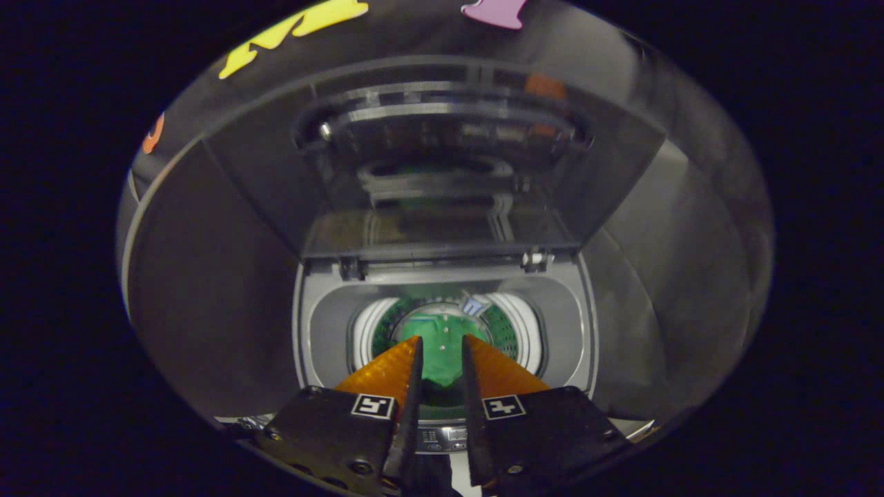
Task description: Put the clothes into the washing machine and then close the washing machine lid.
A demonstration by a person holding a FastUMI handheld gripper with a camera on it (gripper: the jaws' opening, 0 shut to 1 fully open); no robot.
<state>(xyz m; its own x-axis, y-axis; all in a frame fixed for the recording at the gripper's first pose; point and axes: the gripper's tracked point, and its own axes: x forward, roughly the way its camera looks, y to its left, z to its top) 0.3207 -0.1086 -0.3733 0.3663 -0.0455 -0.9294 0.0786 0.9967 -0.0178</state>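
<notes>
The tongs [442,345] hung over the open washing machine [442,324] with their fingers a little apart and holding nothing, the green clothes [442,342] lay below them inside the drum, and the raised lid [442,166] stood upright beyond them.

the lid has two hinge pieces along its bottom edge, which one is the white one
The hinge piece on the right end of the raised lid is white; the other hinge piece is dark. The gripper hangs slightly open over the drum.
</notes>
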